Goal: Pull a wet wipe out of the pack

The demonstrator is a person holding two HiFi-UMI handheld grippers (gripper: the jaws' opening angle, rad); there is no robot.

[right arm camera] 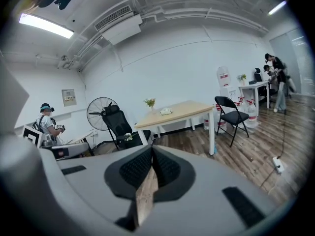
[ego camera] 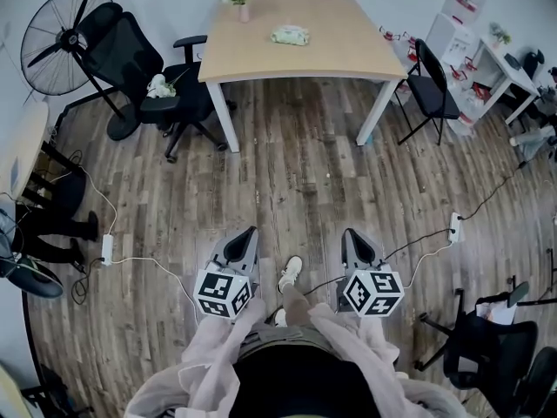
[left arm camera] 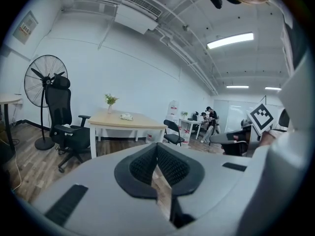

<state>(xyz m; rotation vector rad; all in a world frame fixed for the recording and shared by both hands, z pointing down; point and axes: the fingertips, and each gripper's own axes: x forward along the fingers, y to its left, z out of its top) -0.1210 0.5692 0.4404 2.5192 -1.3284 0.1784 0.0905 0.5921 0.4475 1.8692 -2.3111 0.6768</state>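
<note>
Pale green wet wipe pack lying on light wooden rectangular table at 12 o'clock, well apart from grippers. Near 6 o'clock, left gripper and right gripper hovering over brown wood plank floor, jaws of both sitting fully together, gripping nothing.

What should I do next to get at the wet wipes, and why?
Probably step forward toward the table: the wipe pack lies on it across a stretch of floor, far beyond the left gripper and right gripper, both shut and empty.
</note>
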